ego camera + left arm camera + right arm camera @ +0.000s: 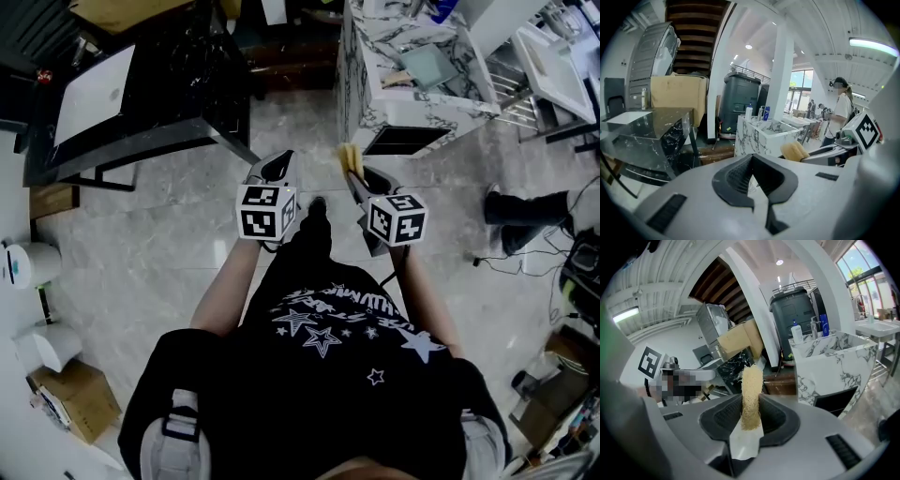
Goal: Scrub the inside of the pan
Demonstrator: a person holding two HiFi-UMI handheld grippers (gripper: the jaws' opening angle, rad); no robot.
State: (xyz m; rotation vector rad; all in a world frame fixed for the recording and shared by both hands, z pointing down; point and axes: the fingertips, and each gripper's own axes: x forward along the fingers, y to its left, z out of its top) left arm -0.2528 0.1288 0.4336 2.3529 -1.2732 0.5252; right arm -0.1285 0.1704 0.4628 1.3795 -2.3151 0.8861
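Head view: the right gripper clamps a tan loofah scrubber; the left gripper is closed and empty. No pan shows, so this is probably the approach; next, find the pan.

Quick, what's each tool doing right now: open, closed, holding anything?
Left tool: closed, nothing between the jaws.
Right tool: closed on the tan scrub pad.

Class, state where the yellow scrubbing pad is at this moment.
The yellow scrubbing pad is clamped between the jaws of the right gripper, right of centre in the head view, above the floor and short of the marble-patterned counter.
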